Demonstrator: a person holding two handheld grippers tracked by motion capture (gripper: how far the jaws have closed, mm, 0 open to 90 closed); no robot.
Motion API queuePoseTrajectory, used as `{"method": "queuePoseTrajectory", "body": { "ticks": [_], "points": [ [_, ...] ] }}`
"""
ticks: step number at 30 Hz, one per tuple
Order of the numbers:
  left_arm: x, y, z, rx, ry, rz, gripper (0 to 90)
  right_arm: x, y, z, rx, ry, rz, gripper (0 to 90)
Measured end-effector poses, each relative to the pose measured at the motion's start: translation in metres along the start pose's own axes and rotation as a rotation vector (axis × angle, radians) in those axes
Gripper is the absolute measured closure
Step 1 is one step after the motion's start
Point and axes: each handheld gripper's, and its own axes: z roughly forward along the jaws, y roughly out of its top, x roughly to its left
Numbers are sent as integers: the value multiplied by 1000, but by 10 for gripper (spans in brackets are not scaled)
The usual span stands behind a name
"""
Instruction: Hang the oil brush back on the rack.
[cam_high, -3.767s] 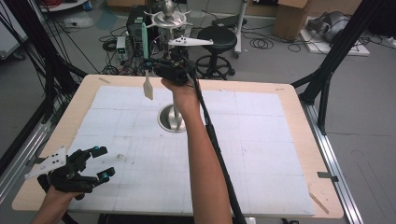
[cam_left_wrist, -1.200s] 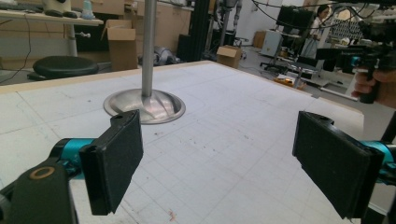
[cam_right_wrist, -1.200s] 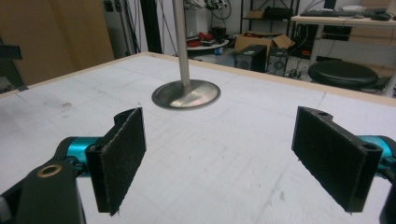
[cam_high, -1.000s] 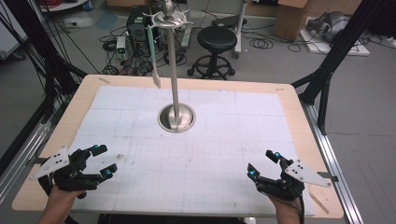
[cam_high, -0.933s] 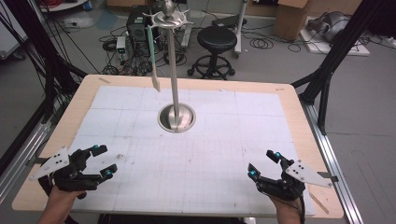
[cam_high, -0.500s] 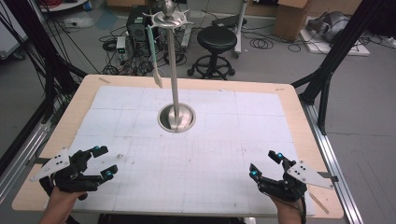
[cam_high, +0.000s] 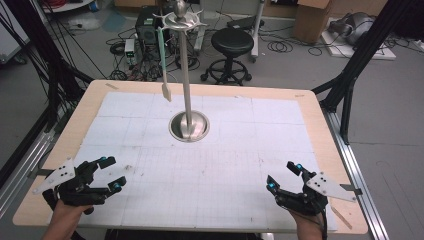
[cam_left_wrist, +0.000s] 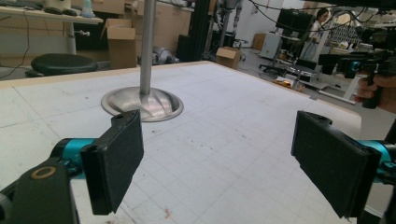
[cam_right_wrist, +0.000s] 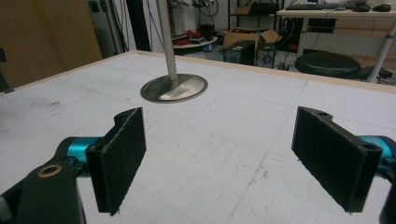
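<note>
1. Metal stand (cam_high: 188, 125): round base at table centre, tall pole, hooked crown on top.
2. Spatula (cam_high: 163, 65): pale green, hanging from a crown hook, left of the pole, blade down, clear of the table (cam_high: 330, 145).
3. Left gripper (cam_high: 107, 174): near-left corner, jaws wide, empty.
4. Right gripper (cam_high: 283, 176): near-right corner, jaws wide, empty.
5. Step, as judged: hanging complete, both hands parked; next move calls for nothing beyond staying clear of the stand.

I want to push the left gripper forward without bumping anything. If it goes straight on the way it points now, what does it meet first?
Probably nothing close. The left gripper, jaws open, points over bare table; the metal stand's base sits left of that line. Depth is unclear, so the margin is uncertain.
</note>
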Motion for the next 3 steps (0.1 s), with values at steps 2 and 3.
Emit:
{"method": "queuePoseTrajectory", "body": {
  "ticks": [2, 3],
  "points": [
    [0, 0, 0, -2, 1, 0, 173, -1, 0, 0, -4, 0, -2, 167],
    [1, 0, 0, -2, 1, 0, 173, -1, 0, 0, -3, -1, 2, 167]
  ]
}}
